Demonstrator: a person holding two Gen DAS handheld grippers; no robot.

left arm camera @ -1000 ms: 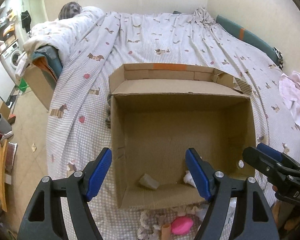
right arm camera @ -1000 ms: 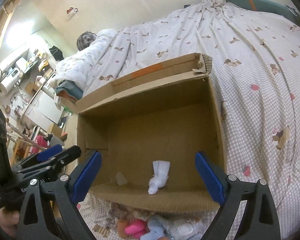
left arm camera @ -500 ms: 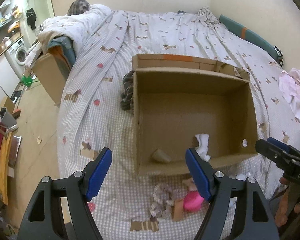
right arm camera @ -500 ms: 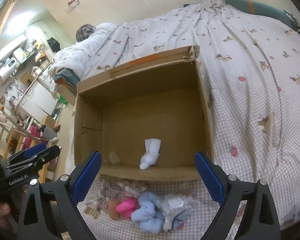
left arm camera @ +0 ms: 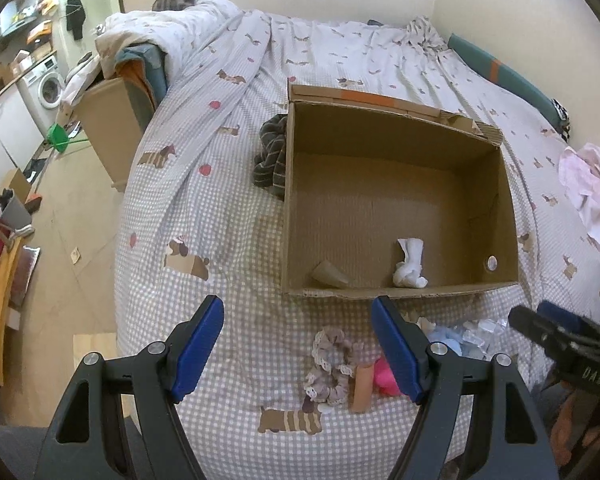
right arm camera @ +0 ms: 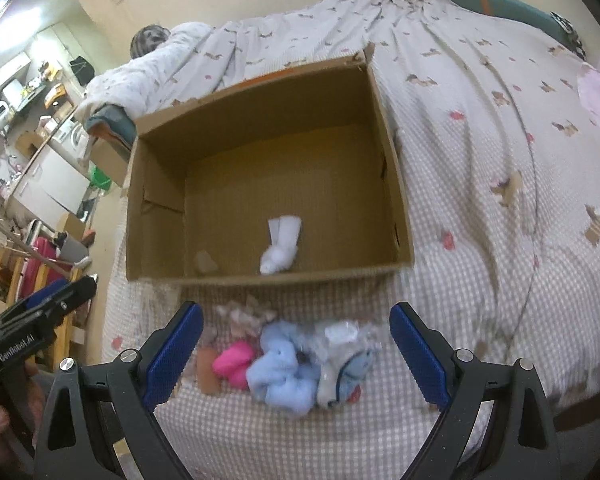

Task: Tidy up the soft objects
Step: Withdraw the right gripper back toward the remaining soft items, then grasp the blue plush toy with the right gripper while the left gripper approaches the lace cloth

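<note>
An open cardboard box (left arm camera: 396, 208) sits on a bed (left arm camera: 220, 208) covered in a checked sheet printed with little dogs; inside it, near the front wall, lie a white rolled sock (left arm camera: 409, 264) at about 6 o'clock of the floor and a small beige piece (left arm camera: 329, 275) at about 7 o'clock, the two apart from each other; a dark striped cloth (left arm camera: 271, 155) is bunched against the box's outer left wall, at 9 o'clock; just outside the front wall is a heap of soft things: a lacy scrunchie (left arm camera: 332, 364), a tan tube (left arm camera: 362, 388) just beside it, a pink ball (right arm camera: 233, 364), a light blue cloth (right arm camera: 282, 376) and a clear plastic pack (right arm camera: 346, 344) touching one another; a pale pink garment (left arm camera: 590, 196) lies well apart at 3 o'clock; the left gripper (left arm camera: 298, 350) hangs over the sheet with its fingers spread and nothing between them; the right gripper (right arm camera: 296, 356) hangs above the heap, fingers likewise released, empty.
</note>
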